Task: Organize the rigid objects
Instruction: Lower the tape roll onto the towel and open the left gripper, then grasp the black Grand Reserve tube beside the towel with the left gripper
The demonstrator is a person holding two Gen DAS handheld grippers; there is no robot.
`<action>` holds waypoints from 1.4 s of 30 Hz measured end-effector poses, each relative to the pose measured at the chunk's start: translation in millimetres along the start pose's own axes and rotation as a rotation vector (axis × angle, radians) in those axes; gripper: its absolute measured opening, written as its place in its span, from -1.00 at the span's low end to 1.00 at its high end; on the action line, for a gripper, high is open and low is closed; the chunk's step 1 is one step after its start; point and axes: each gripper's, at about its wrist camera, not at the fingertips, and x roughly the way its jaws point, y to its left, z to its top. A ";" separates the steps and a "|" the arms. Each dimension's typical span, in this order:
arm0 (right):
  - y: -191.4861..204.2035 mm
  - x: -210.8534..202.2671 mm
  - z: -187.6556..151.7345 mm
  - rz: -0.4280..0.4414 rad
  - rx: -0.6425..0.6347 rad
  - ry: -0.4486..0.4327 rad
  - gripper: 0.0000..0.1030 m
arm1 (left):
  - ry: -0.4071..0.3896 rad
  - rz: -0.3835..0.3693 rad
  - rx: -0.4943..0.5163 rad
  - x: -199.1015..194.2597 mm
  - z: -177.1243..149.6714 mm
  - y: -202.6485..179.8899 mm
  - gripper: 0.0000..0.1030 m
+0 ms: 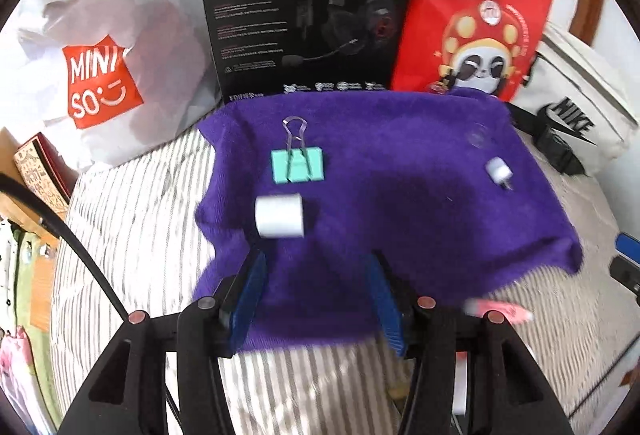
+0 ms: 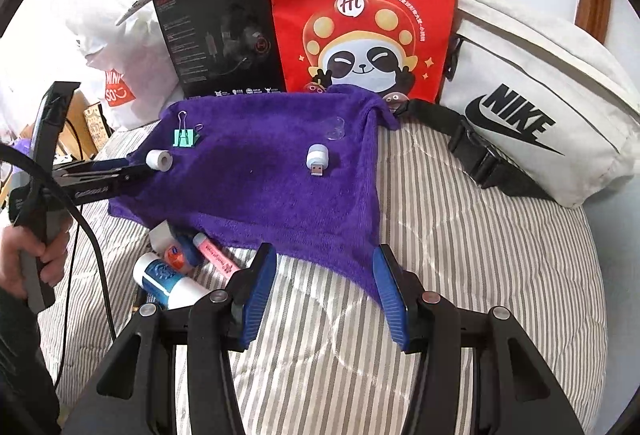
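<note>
Left wrist view. The left gripper hovers over the near part of the purple towel, its blue pads parted with nothing between them. Just ahead of the jaws lies a white tape roll on its side, apart from the pads. Beyond it sits a green binder clip; towards the right side of the towel lies a small white USB plug, with a clear suction cup behind it. Four items thus rest on the towel, which appears to serve as the collecting surface. A pink tube lies off the towel on the striped bedding.

Right wrist view. The right gripper is released and empty, held above the striped bedding at the towel's near edge. The left gripper appears at the left, held by a hand, with its tips just beside the tape roll; contact cannot be confirmed. The binder clip, the USB plug and the suction cup lie spread across the towel. Off the towel, by its near left corner, a cluster remains: a white and blue tube, an orange-capped item, the pink tube and a grey piece partly under the towel edge.

Judged progress: roughly half done; the cluster still awaits transfer.
</note>
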 end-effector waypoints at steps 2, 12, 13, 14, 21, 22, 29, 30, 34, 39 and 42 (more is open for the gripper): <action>0.7 -5.6 -4.1 -0.003 0.000 -0.006 -0.03 | 0.003 -0.026 0.002 -9.9 -10.0 -5.0 -0.02; 1.0 -24.5 -30.9 0.007 0.010 -0.007 -0.01 | 0.076 -0.094 -0.020 -24.0 -76.3 -23.7 0.07; 1.3 -25.0 -33.4 0.009 0.010 -0.005 -0.01 | 0.088 -0.102 -0.027 -21.5 -81.3 -25.3 0.07; 1.8 -24.7 -35.0 0.010 0.011 -0.002 -0.01 | 0.096 -0.109 -0.034 -19.1 -85.6 -27.3 0.07; 9.6 -20.5 -45.9 0.040 0.002 0.018 -0.01 | 0.121 -0.127 -0.043 -3.0 -94.8 -40.4 0.14; 11.5 -19.3 -46.6 0.046 -0.002 0.021 -0.01 | 0.124 -0.126 -0.047 -2.6 -95.1 -39.3 0.16; 37.0 -6.6 -48.4 0.110 -0.063 0.035 -0.01 | 0.129 -0.041 -0.010 -5.5 -102.9 -28.6 0.15; 43.8 -3.4 -48.2 0.122 -0.083 0.037 -0.01 | 0.127 -0.036 -0.009 -5.5 -103.0 -27.9 0.15; 66.1 10.8 -46.0 0.176 -0.151 0.045 0.11 | 0.096 0.029 0.035 -1.3 -101.2 -33.5 0.18; 81.4 23.7 -40.5 0.254 -0.203 0.043 0.19 | 0.076 0.003 0.036 -3.3 -102.0 -23.7 -0.12; 88.6 33.2 -37.4 0.263 -0.238 0.048 0.22 | 0.082 0.013 0.010 -7.2 -104.5 -8.4 -0.41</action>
